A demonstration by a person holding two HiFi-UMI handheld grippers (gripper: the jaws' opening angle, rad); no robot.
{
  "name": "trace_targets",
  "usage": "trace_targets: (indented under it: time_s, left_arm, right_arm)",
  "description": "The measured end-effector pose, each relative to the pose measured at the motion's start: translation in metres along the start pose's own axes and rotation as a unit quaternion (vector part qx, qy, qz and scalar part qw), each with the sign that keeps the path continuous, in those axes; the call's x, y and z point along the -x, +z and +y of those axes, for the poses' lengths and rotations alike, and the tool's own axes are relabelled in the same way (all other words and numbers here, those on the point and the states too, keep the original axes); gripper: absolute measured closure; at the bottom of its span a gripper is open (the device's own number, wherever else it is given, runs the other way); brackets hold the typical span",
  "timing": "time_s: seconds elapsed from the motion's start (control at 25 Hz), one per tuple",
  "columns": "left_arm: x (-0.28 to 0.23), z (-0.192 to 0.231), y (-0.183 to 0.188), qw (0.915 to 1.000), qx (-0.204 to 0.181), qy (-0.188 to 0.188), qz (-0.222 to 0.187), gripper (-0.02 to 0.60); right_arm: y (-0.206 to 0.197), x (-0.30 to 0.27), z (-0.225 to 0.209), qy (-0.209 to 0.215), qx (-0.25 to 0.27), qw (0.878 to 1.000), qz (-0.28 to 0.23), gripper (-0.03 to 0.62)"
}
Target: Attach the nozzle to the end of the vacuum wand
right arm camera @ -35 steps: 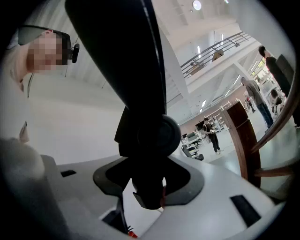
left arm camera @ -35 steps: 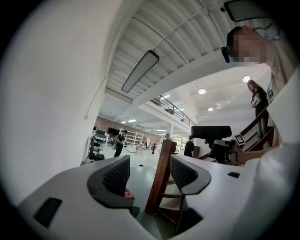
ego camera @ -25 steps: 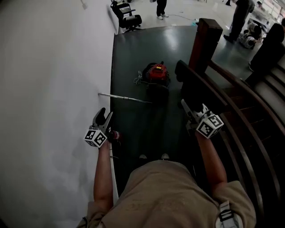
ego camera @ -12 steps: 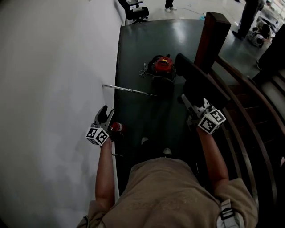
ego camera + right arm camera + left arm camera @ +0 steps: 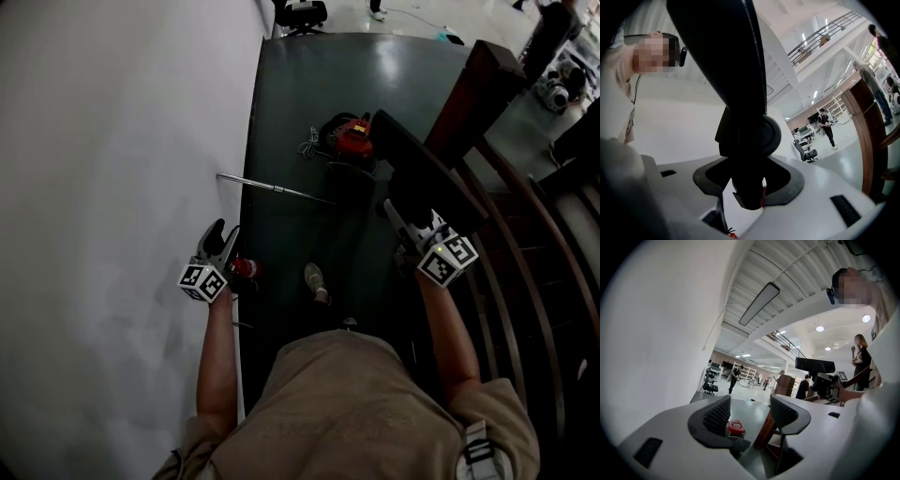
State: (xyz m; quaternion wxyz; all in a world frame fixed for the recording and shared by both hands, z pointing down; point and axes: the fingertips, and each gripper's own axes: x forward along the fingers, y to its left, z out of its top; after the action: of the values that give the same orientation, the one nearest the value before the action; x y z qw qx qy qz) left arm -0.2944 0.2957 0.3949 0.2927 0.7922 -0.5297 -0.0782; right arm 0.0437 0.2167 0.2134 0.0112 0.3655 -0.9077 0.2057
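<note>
A red canister vacuum (image 5: pixel 349 139) sits on the dark floor ahead, also seen between the left jaws (image 5: pixel 736 427). Its metal wand (image 5: pixel 277 188) lies on the floor, reaching from the white wall toward the canister. My right gripper (image 5: pixel 398 221) is shut on the neck of a wide black floor nozzle (image 5: pixel 422 173), which towers over its jaws (image 5: pixel 747 180) as a dark blade (image 5: pixel 736 93). My left gripper (image 5: pixel 217 236) hangs near the wall, open, nothing between its ribbed pads (image 5: pixel 717 414).
A white wall (image 5: pixel 112 187) runs along the left. A dark wooden stair railing (image 5: pixel 511 202) and post stand at the right. A small red object (image 5: pixel 246 268) lies by the wall. My shoe (image 5: pixel 316 282) is mid-step. An office chair (image 5: pixel 300 11) and people stand far back.
The person has stepped toward the vacuum, one foot swinging forward. Both grippers moved along with the body and a little lower. The right one keeps its hold on the nozzle.
</note>
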Motion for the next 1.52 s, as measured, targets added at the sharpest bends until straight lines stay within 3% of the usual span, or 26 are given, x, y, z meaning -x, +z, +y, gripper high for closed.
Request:
trace_targets:
  time_s: [0.52, 0.72, 0.84, 1.08, 1.28, 1.52]
  left_arm:
    - [-0.123, 0.193, 0.049, 0.9994, 0.032, -0.001, -0.009, 0.305]
    - [-0.155, 0.234, 0.041, 0.9988, 0.048, 0.008, 0.003, 0.305]
    - [-0.187, 0.281, 0.029, 0.9973, 0.068, 0.019, 0.017, 0.305]
    - [-0.241, 0.366, 0.002, 0.9901, 0.114, 0.074, 0.035, 0.305]
    - [-0.245, 0.376, -0.024, 0.9800, 0.136, 0.141, 0.034, 0.305]
    - [-0.233, 0.356, -0.102, 0.9687, 0.130, 0.202, 0.062, 0.305]
  right_arm:
    - [-0.013, -0.214, -0.065, -0.026, -0.017, 0.999, 0.009, 0.402]
    - [-0.020, -0.267, -0.081, -0.023, -0.018, 0.999, 0.016, 0.402]
    - [-0.037, -0.324, -0.108, -0.023, -0.012, 0.999, 0.038, 0.402]
    - [-0.063, -0.432, -0.166, -0.001, -0.022, 0.997, 0.077, 0.402]
    - [-0.089, -0.455, -0.206, 0.023, -0.067, 0.993, 0.096, 0.402]
    - [-0.112, -0.444, -0.209, 0.096, -0.053, 0.988, 0.110, 0.402]
